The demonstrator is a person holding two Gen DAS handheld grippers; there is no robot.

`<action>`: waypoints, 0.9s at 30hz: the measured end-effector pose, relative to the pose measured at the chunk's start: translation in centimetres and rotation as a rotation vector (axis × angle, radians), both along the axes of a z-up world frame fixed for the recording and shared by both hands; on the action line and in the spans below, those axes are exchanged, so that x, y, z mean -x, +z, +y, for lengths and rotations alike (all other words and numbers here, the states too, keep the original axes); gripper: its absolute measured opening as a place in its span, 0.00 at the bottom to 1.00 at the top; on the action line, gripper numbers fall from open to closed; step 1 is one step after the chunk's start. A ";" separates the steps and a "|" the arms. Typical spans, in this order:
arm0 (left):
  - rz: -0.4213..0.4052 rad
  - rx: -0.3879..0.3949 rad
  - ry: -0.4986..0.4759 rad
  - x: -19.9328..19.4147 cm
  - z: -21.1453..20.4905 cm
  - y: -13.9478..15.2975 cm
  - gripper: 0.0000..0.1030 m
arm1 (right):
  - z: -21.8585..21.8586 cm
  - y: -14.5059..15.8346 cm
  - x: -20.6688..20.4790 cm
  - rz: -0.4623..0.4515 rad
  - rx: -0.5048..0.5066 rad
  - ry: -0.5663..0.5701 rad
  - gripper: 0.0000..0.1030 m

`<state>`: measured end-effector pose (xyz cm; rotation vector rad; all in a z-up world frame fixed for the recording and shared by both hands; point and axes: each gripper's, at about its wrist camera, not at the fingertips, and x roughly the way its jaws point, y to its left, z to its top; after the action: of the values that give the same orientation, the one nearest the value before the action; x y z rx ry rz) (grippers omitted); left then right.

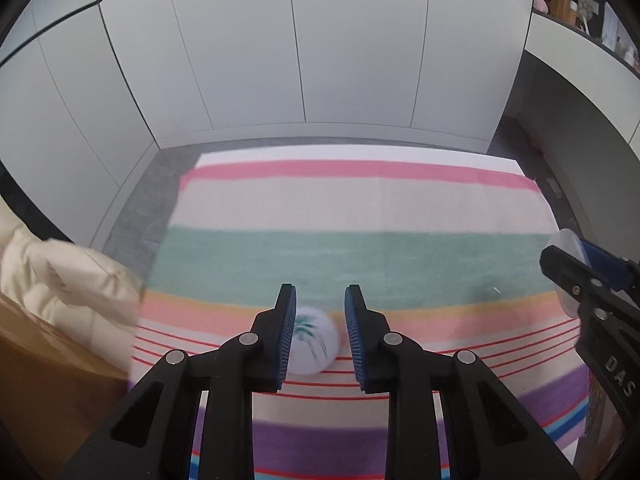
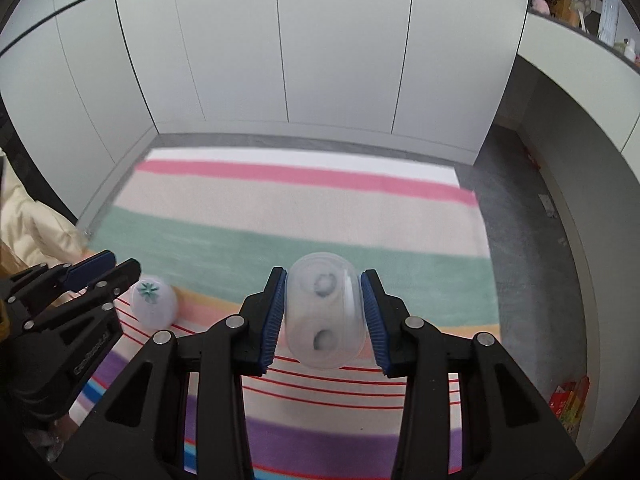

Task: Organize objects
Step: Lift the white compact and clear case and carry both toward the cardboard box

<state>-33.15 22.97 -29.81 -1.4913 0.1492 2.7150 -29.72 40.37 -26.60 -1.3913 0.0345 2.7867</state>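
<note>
One small white cup [image 1: 314, 340], rounded and printed with a green palm-like motif, is being held over the orange and red-lined bands of the striped rug [image 1: 360, 208], near its left side. It is being gripped by the left tongs [image 1: 320, 292], which are drawn in narrowly; the left pad is being pressed against its side, while a thin gap is being shown at the right pad in the left wrist view. One clear plastic container [image 2: 324, 316], oblong, see-through and marked with two dark round spots, is being clamped on both sides by the right tongs [image 2: 325, 274], partly closed, above the rug's middle where the green band meets the orange. Two tongs, one cup, one container and one rug are being counted. One cream padded fabric [image 1: 60, 276] is being seen off the rug's left edge.
</note>
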 end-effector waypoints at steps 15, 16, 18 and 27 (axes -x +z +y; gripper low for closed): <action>-0.115 0.042 -0.048 -0.4 -2.7 -7.3 0.85 | 0.3 -5.5 -1.9 -0.124 0.078 0.001 0.38; -0.124 0.044 -0.044 -0.5 -2.7 -7.7 0.85 | 0.4 -6.0 -2.0 -0.130 0.081 0.002 0.38; -0.137 0.036 -0.025 -0.9 -3.2 -8.6 0.85 | 0.5 -6.8 -2.2 -0.140 0.086 0.006 0.38; -0.137 -0.050 0.033 -1.7 -5.9 -9.9 0.64 | 1.3 -9.2 -3.0 -0.176 0.127 -0.003 0.38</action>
<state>-31.48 17.12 -39.69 -1.6730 0.0516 2.6089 -26.75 41.62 -35.78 -1.6572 0.2132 2.6907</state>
